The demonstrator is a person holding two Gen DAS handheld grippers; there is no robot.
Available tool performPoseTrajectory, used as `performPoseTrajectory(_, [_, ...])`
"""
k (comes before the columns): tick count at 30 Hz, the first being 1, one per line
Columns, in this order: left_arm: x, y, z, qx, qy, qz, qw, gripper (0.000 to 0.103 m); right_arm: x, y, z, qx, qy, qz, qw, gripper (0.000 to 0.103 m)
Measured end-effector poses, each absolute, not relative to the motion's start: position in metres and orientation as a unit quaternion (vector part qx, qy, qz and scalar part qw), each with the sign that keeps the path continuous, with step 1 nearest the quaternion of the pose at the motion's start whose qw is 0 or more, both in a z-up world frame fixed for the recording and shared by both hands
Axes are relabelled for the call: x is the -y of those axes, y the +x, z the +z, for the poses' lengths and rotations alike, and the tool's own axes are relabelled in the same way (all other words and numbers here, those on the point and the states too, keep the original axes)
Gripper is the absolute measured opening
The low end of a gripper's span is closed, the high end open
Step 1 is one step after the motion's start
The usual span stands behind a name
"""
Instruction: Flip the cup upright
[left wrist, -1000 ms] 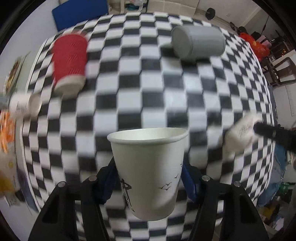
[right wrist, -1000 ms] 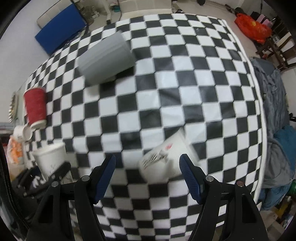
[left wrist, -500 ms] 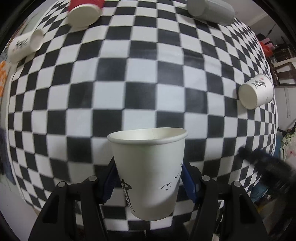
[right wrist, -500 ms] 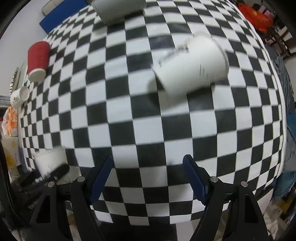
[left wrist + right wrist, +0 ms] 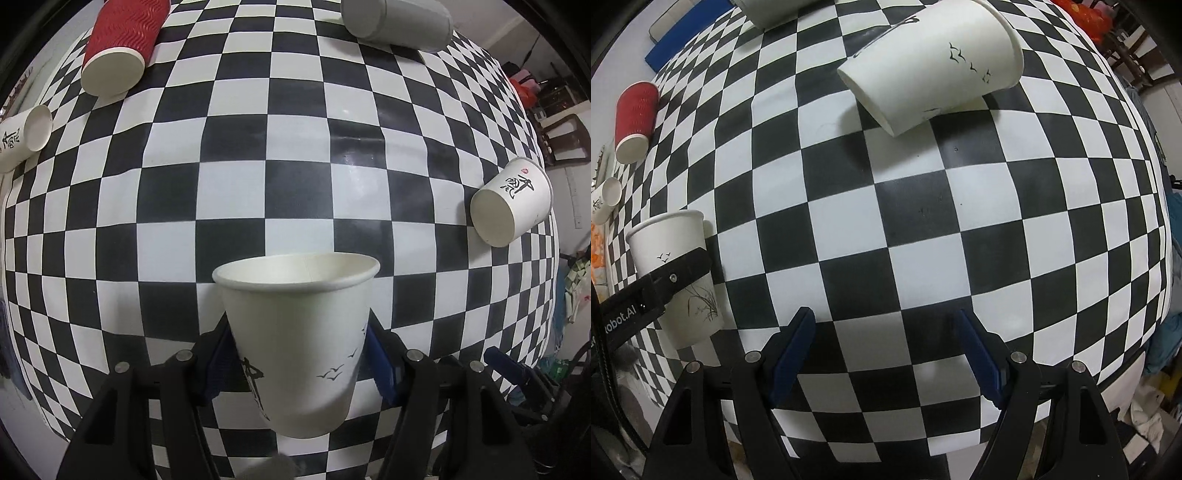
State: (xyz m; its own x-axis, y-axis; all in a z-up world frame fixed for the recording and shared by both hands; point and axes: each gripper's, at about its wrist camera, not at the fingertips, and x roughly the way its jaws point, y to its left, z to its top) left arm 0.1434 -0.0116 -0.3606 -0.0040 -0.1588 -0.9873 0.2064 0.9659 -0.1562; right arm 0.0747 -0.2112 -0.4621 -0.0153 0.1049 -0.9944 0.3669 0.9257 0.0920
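My left gripper (image 5: 297, 354) is shut on a white paper cup (image 5: 295, 332) with bird prints, held upright with its mouth up, near the front of the checkered table (image 5: 236, 192). The same cup (image 5: 674, 273) and the left gripper (image 5: 661, 284) show at the left of the right wrist view. My right gripper (image 5: 886, 350) is open and empty above the table's front. A second white cup (image 5: 934, 62) lies on its side ahead of it; it also shows in the left wrist view (image 5: 511, 201).
A red ribbed cup (image 5: 122, 44) lies on its side at the far left. A small white cup (image 5: 24, 136) lies beyond it at the left edge. A grey cup (image 5: 399, 20) lies at the far side. Chairs and clutter stand past the right edge.
Both grippers have come lower and closer to the table. The left one still holds the upright cup. The lying white cup has shifted up and away in the right wrist view.
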Motion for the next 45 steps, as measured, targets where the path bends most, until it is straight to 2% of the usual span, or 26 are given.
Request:
performPoseTrajectory(1, [0.025, 0.148, -0.365, -0.696, 0.02, -0.127, 0.706, 0.064, 0.212, 0.071, -0.461, -0.704, 0.169, -0.094, 0.683, 0.08])
performPoseTrajectory(4, [0.043, 0.151, -0.367, -0.699, 0.024, -0.122, 0.704, 0.09, 0.219, 0.06, -0.46, -0.701, 0.174, -0.09, 0.686, 0.081])
performPoseTrajectory(5, [0.039, 0.15, -0.366, -0.699, 0.018, -0.122, 0.704, 0.091, 0.22, 0.059, -0.458, -0.7, 0.173, -0.089, 0.687, 0.082])
performPoseTrajectory(8, [0.044, 0.152, -0.362, -0.69, 0.006, -0.124, 0.713, 0.091, 0.227, 0.062, -0.452, -0.697, 0.174, -0.086, 0.691, 0.083])
performPoseTrajectory(16, [0.008, 0.137, -0.308, -0.648, -0.023, -0.127, 0.75, 0.093, 0.229, 0.058, -0.419, -0.685, 0.186, -0.065, 0.701, 0.083])
performPoseTrajectory(23, [-0.03, 0.126, -0.271, -0.554, 0.006, -0.096, 0.827, 0.095, 0.218, 0.074, -0.386, -0.682, 0.204, -0.013, 0.702, 0.083])
performPoseTrajectory(27, [-0.018, 0.135, -0.3, -0.554, 0.04, -0.062, 0.83, 0.095, 0.197, 0.097, -0.382, -0.693, 0.198, 0.024, 0.692, 0.083])
performPoseTrajectory(34, [-0.034, 0.139, -0.355, -0.61, 0.043, -0.023, 0.791, 0.095, 0.16, 0.147, -0.433, -0.739, 0.195, 0.05, 0.643, 0.083])
performPoseTrajectory(40, [-0.043, 0.135, -0.365, -0.623, 0.04, -0.019, 0.781, 0.095, 0.155, 0.158, -0.458, -0.751, 0.201, 0.049, 0.627, 0.08])
performPoseTrajectory(45, [-0.046, 0.136, -0.371, -0.625, 0.041, -0.019, 0.779, 0.095, 0.148, 0.167, -0.466, -0.755, 0.209, 0.052, 0.619, 0.073])
